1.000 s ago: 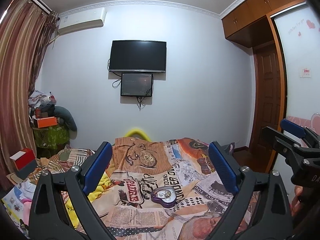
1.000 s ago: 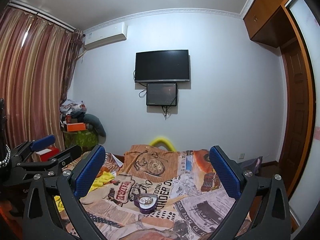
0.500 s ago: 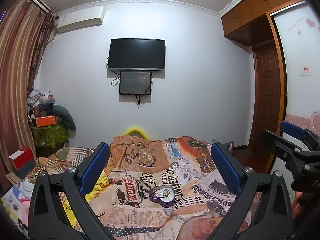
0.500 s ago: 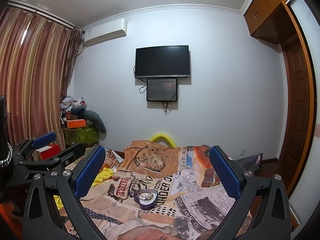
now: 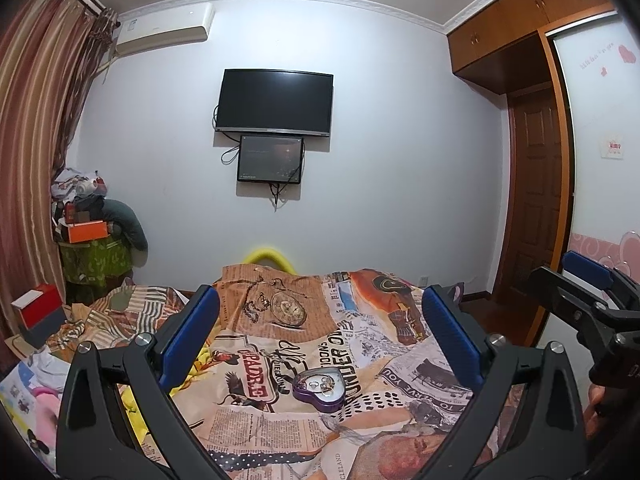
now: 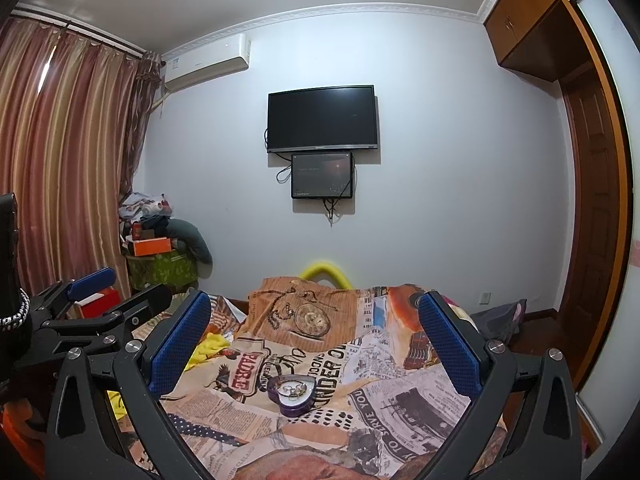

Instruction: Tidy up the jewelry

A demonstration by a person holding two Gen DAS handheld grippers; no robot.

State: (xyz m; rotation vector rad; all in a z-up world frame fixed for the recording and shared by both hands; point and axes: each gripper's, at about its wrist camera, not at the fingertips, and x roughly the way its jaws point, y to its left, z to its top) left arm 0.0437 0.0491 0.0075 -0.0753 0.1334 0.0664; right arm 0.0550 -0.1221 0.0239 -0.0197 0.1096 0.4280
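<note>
Both of our grippers, left (image 5: pixel 320 336) and right (image 6: pixel 314 340), stay raised with jaws wide apart, empty; the purple heart-shaped tin (image 5: pixel 319 389) holding small silvery jewelry (image 6: pixel 294 390) hasn't shifted mid-bedspread (image 5: pixel 360 360), leaving progress undecidable.

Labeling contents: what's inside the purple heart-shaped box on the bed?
The open purple heart-shaped box holds a small tangle of metallic jewelry, apparently rings and chain on a pale lining. Pieces are too small to count; anything beneath the tangle is hidden.
</note>
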